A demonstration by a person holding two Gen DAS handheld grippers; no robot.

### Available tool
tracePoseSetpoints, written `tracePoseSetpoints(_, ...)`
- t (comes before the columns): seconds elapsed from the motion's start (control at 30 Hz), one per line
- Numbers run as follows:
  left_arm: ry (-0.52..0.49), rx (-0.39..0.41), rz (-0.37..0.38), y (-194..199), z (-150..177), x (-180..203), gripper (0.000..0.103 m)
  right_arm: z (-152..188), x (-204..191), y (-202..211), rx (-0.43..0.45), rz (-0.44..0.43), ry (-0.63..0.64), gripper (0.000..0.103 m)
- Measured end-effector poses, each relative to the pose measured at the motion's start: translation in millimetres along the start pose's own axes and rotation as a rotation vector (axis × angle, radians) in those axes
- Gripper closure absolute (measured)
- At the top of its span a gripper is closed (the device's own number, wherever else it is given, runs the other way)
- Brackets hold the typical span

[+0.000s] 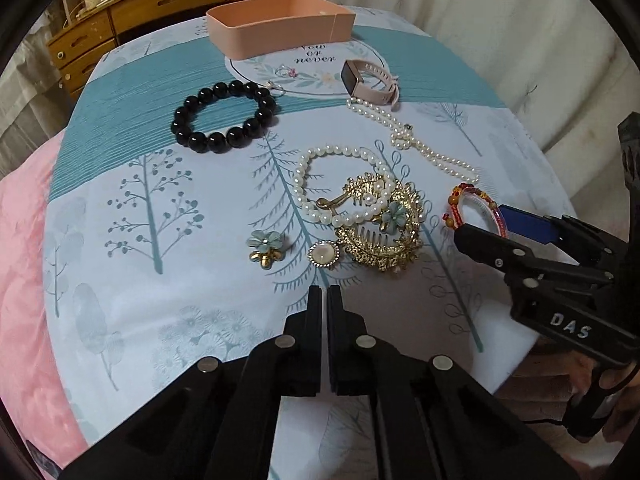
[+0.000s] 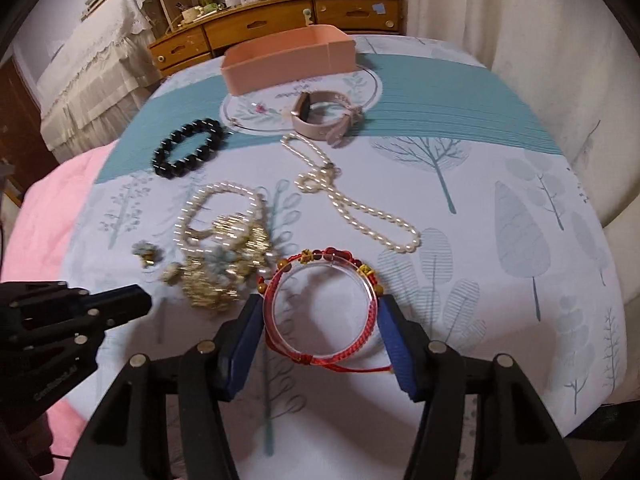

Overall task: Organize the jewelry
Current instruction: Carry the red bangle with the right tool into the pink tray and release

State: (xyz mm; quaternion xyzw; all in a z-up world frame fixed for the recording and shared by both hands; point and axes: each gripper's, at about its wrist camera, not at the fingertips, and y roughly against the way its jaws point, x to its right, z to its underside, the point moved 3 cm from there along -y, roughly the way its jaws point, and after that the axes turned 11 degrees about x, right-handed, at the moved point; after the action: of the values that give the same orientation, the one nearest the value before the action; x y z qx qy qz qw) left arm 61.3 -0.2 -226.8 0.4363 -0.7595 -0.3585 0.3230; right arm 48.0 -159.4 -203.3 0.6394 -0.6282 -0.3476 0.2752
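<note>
Beside "DAS"-marked right hand-held gripper [image 2: 320, 320] clasping red bracelet [image 2: 320, 312], left hand-held gripper [image 1: 324, 296] clenched.

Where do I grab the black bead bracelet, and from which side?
Take the black bead bracelet across one bead strand, one jaw inside the ring, one outside, coming straight down. It lies flat on the bedspread, apart from other pieces except a small silver piece at its far edge, so pick the near side.
</note>
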Motion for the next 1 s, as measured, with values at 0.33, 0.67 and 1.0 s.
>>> tracePoseSetpoints(0.33,-0.074,0.075,-0.004,-5,6,10,0.052,-40,-3,29,0.068,-0.086,0.001,0.045)
tracePoseSetpoints(0.67,-0.029,0.072,-0.086,-27,-3,12,0.072,-67,30,13,0.025,-0.143,0.044,0.045)
tracePoseSetpoints(1.0,0.069,0.037,-0.132,-31,-9,6,0.09,-104,41,-9,0.013,-0.238,0.109,0.045)
